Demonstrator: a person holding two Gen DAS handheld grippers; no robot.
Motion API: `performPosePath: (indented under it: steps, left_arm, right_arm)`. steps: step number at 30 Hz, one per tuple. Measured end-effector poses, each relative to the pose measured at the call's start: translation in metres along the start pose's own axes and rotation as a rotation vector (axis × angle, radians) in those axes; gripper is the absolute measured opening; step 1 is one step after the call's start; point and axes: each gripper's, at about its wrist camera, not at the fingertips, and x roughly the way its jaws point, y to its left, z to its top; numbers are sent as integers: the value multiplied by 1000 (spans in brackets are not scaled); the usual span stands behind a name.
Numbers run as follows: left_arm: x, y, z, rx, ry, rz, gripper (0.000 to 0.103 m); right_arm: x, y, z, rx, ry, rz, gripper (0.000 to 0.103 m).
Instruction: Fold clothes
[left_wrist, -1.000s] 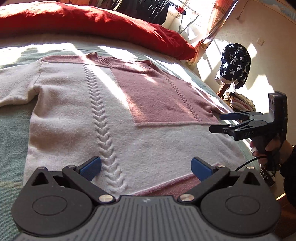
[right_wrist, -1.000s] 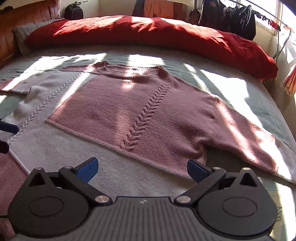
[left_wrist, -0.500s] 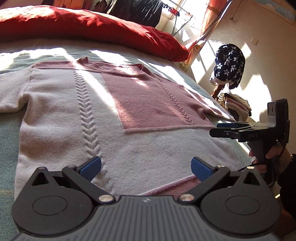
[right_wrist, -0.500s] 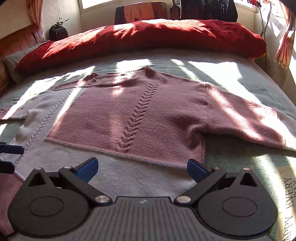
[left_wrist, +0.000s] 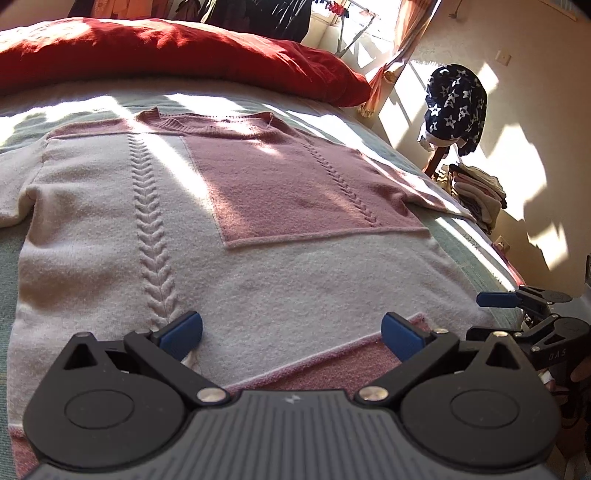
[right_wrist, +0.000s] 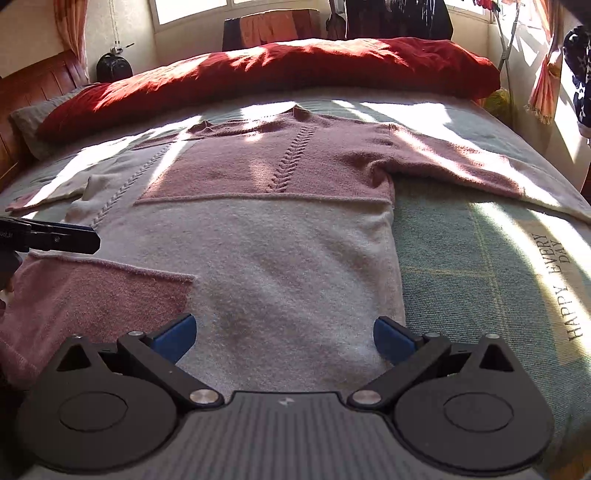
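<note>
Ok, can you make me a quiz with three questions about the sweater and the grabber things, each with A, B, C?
1. Where does the sweater lie?
A. on the bed
B. on a chair
C. on the floor

2. What colour is the long pillow behind it?
A. blue
B. red
C. yellow

3. How do the jaws of the right gripper stand?
A. shut on a sleeve
B. shut on nothing
C. open

Answers:
1. A, it is spread flat on the green cover.
2. B, plainly red across the head of the bed.
3. C, the blue pads sit wide apart above the hem, holding nothing.
</note>
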Motion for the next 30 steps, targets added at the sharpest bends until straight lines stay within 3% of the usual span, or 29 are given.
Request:
performPosePath:
  steps: [4, 9, 16, 23, 26, 30]
  left_arm:
    - [0, -1, -1, 6, 2, 1, 102]
    - [4, 2, -1, -1, 4, -9, 102]
    - [5, 3, -3, 3, -5, -19, 102]
    - [5, 2, -4, 12, -8, -17, 102]
    - [5, 2, -4, 12, -9, -15, 102]
    - [5, 1, -4, 16, -10, -11, 102]
  right_arm:
    - [12, 3, 5, 39, -5, 42, 103]
    - [22, 0, -11, 80, -23, 22, 103]
    - [27, 16, -12, 1, 5, -56, 103]
    - [4, 32, -22, -10, 33, -111, 103]
    - [-9, 47, -26, -34, -11, -81, 103]
    - [-3, 68, -20, -74, -6, -31, 103]
